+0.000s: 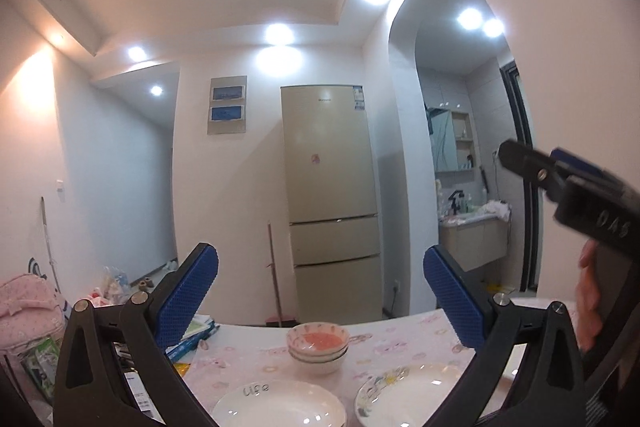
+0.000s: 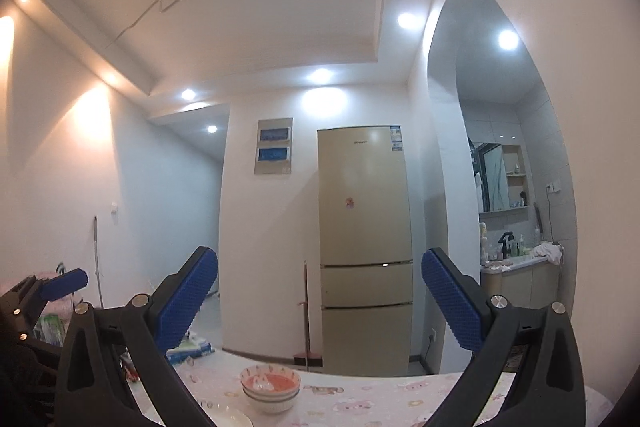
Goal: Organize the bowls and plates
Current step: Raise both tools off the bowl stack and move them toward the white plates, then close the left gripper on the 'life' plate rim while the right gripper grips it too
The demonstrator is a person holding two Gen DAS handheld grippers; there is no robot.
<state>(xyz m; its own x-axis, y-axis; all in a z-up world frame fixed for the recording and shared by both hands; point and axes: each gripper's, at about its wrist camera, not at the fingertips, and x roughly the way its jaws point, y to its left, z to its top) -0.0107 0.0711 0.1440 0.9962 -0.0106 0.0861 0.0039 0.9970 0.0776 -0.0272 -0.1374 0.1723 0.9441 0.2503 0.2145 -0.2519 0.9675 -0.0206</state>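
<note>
A stack of small bowls (image 1: 318,347), the top one pink inside, stands on the table with a pink patterned cloth (image 1: 400,343). Nearer me lie two white plates: one marked "Life" (image 1: 280,405) and one with a cartoon print (image 1: 412,395). My left gripper (image 1: 320,291) is open, held above the table and well short of the bowls, nothing between its blue pads. The right gripper (image 1: 560,179) shows at the right, held by a hand. In the right wrist view the bowls (image 2: 270,387) sit low, a plate rim (image 2: 228,417) shows, and my right gripper (image 2: 320,295) is open and empty.
Books and clutter (image 1: 192,339) lie at the table's left end beside a pink bag (image 1: 24,311). A beige fridge (image 1: 332,203) stands behind the table, with a broom (image 1: 274,279) leaning next to it. A bathroom arch (image 1: 460,147) opens at the right.
</note>
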